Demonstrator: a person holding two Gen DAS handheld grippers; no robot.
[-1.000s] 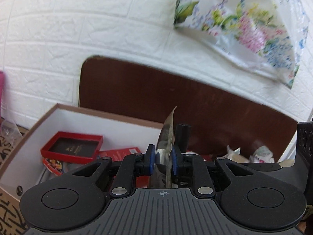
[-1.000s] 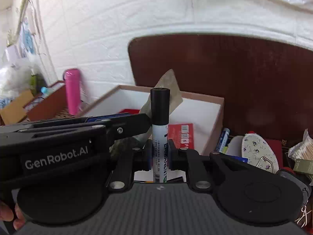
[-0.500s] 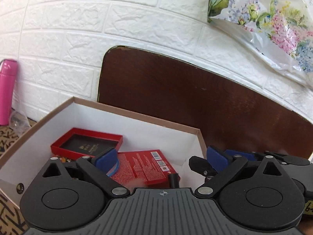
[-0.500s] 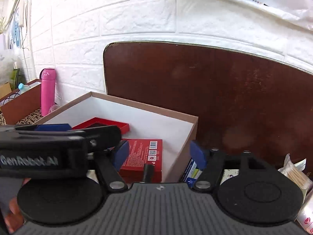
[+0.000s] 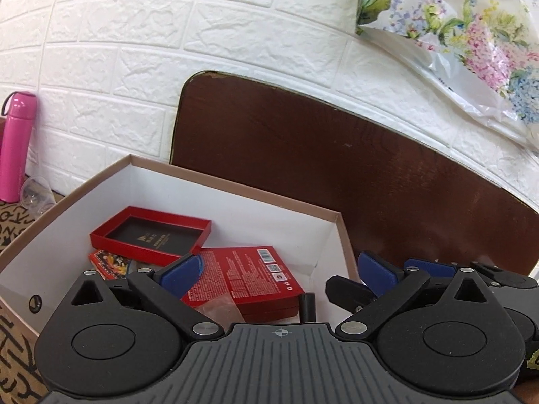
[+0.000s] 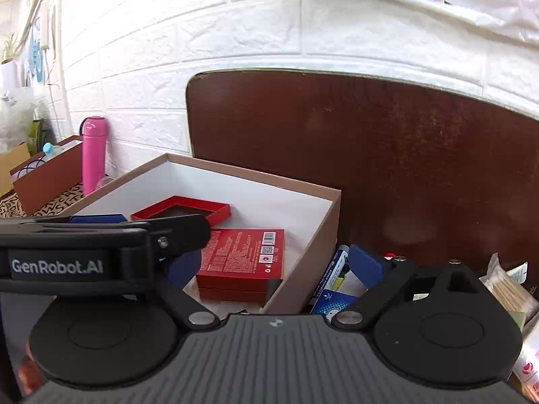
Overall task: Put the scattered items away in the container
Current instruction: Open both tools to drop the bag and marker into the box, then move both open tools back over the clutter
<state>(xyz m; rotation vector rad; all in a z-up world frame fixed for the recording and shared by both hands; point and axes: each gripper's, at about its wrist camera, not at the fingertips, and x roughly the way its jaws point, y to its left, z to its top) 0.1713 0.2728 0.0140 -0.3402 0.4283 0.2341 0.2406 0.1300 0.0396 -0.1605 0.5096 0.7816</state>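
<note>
The brown cardboard box [image 5: 235,181] with white inside holds an open red tray [image 5: 150,234], a closed red box [image 5: 242,272], a picture card [image 5: 109,262], a clear wrapper [image 5: 215,308] and a black-capped marker [image 5: 307,306]. My left gripper [image 5: 279,271] is open and empty above the box's near side. My right gripper [image 6: 274,262] is open and empty over the box's right wall [image 6: 303,262]; the red box [image 6: 242,257] and red tray [image 6: 180,208] also show there. Scattered packets [image 6: 331,279] and a cotton-swab pack [image 6: 505,289] lie right of the box.
A dark wooden board [image 6: 370,155] leans on the white brick wall behind. A pink bottle [image 6: 94,151] and a brown open box [image 6: 47,175] stand at the left on a patterned cloth [image 5: 13,222]. A floral plastic bag [image 5: 454,40] hangs at the upper right.
One second ago my left gripper held a silvery wrapper and my right held a marker. Both have opened, and both items now lie in the box.
</note>
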